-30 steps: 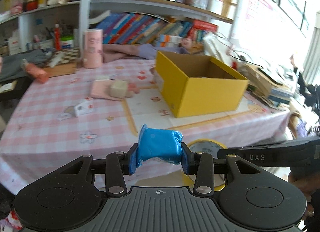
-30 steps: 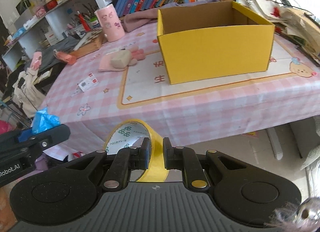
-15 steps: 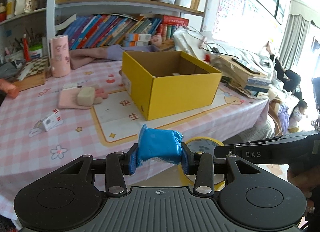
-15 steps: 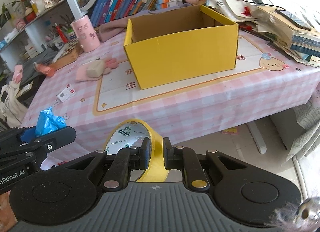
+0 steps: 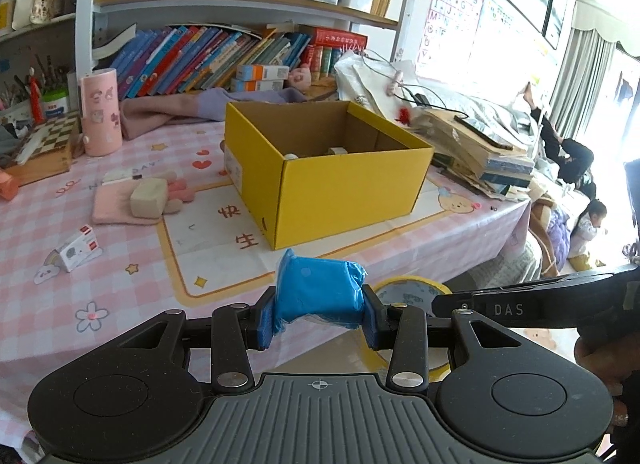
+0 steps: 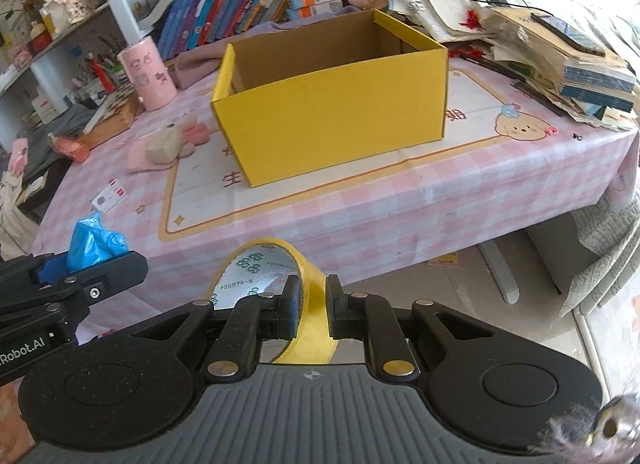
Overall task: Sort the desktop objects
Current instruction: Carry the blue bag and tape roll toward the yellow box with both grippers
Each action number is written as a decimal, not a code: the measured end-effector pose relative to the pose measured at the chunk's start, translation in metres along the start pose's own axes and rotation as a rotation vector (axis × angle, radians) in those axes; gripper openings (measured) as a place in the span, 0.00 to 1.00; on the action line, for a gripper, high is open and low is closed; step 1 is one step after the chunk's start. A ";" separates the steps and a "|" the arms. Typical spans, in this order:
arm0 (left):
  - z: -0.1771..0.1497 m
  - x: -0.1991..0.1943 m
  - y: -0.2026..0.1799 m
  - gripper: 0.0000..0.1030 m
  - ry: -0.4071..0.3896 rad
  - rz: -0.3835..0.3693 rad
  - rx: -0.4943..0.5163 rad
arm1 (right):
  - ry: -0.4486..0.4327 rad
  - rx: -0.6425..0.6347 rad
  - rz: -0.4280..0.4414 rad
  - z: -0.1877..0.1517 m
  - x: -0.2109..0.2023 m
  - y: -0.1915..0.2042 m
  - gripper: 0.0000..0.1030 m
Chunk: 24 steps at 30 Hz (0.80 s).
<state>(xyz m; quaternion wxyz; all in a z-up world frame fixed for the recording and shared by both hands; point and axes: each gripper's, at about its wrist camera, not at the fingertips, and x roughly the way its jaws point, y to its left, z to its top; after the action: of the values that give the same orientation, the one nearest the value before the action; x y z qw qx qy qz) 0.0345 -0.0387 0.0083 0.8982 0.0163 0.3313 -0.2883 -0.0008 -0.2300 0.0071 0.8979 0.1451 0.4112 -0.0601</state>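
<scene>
On the far left of the table, near its back edge, there's a wooden chessboard box and a pink cup standing upright just beside it. A small card box lies closer to the front-left edge, and a bit further in sits a pink cloth with a beige block on top of it.

The left gripper is held in front of the table's front edge, clamped onto a blue packet, squeezed between both fingers. From the right wrist view you can see the same packet sticking up out of that gripper at the left.

The yellow box sits open in the middle of the table on the printed mat. There are a couple of small things inside against the front wall, too hidden to tell what.

The right gripper is just to the right of the left one, also off the front edge, pinching the wall of a yellow tape roll, one finger inside the ring and one outside. The roll is upright.

Over at the right edge of the table there's a messy stack of books and papers.
</scene>
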 end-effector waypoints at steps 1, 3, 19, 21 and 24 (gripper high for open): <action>0.002 0.003 -0.001 0.39 0.001 -0.002 0.001 | 0.002 0.006 -0.003 0.001 0.001 -0.003 0.12; 0.005 0.008 -0.005 0.39 0.002 -0.007 0.007 | 0.003 0.011 -0.008 0.004 0.003 -0.008 0.12; 0.039 0.032 -0.043 0.39 -0.060 0.000 0.073 | -0.063 -0.015 -0.019 0.040 0.004 -0.048 0.12; 0.049 0.034 -0.049 0.39 -0.084 -0.005 0.076 | -0.087 -0.023 -0.007 0.050 0.000 -0.053 0.12; 0.067 0.036 -0.058 0.39 -0.137 -0.004 0.082 | -0.132 -0.029 0.018 0.069 -0.005 -0.056 0.12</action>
<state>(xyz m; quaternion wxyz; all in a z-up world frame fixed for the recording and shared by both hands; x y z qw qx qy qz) 0.0650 -0.1203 0.0480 0.9168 0.0325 0.2573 -0.3038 0.0327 -0.3046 0.0423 0.9256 0.1316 0.3505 -0.0557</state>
